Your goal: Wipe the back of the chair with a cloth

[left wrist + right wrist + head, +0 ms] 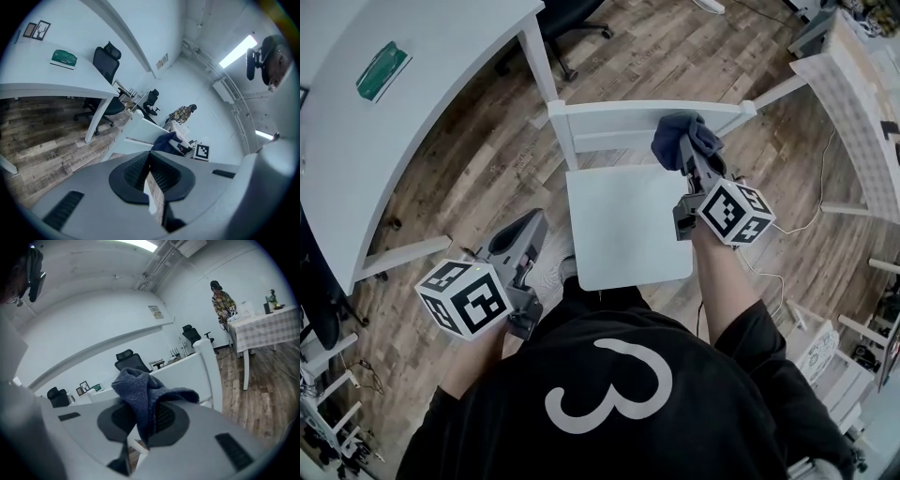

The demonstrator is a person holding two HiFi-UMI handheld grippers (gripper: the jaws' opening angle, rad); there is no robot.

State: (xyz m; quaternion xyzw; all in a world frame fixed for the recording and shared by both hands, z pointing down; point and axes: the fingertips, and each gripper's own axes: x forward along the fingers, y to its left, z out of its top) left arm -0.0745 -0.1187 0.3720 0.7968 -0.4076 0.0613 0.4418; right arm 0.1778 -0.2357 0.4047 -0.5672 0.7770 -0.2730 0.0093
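The cloth (684,139) is dark blue, the chair (623,230) white, the floor (478,178) brown wood-grain, and the marker cubes (735,212) carry black-and-white squares.

Black short-sleeved tee (712,412) with a big white 3 (609,392) on it, down at 6 o'clock. Left gripper (525,225) at 9 and right gripper (692,164) at 2 are grey with black ribbed pads (136,171), each carrying a black-and-white marker cube (464,298).
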